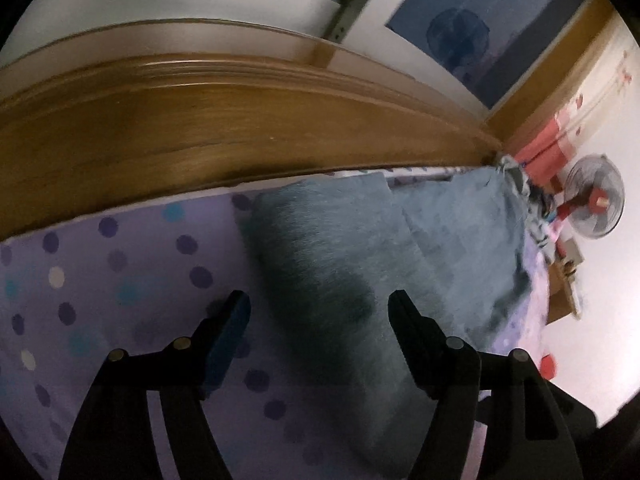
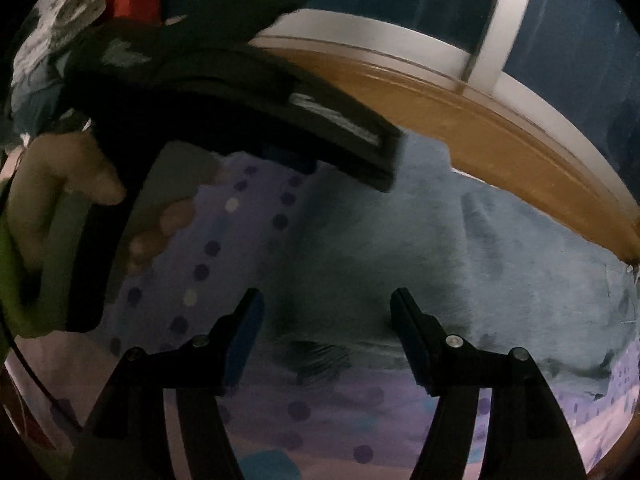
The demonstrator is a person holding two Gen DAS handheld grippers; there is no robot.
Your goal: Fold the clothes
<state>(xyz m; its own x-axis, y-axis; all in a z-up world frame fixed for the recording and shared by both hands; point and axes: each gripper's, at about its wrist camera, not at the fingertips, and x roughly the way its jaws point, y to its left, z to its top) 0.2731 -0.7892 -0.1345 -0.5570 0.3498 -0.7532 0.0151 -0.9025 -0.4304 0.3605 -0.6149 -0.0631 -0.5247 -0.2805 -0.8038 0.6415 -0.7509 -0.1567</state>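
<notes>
Nearest in the left wrist view, the left gripper (image 1: 319, 304) has its 2 black fingers (image 1: 404, 312) wide apart. Nothing is pinched between them. They hang just over the soft grey-blue fleece garment (image 1: 340, 248), which looks like it has been let go so it can lie flat.

In the right wrist view, the right gripper (image 2: 327, 308) also has its fingers (image 2: 405, 312) spread apart, with nothing in them. The near edge of the garment (image 2: 400, 248) sits under them. Both grippers point down at the cloth, most likely to find a new edge to grab for the next fold.

The garment lies on the pale purple bed sheet with dark and light dots (image 1: 100, 272). It has a long crease in it and looks partly folded, with more folds to go. A bed is a good place for this, because it is wide and soft and the cloth can spread out.

To the left in the right wrist view, a person's hand (image 2: 60, 184) holds the handle of the other gripper, whose blurred black body crosses above the garment.

Farther back, the brown wooden bed board (image 1: 200, 120) runs along the far edge of the bed. Behind it is a dark window with a white frame (image 2: 490, 28). Off to the side stands a round fan with a red middle (image 1: 596, 200), near the white wall.
</notes>
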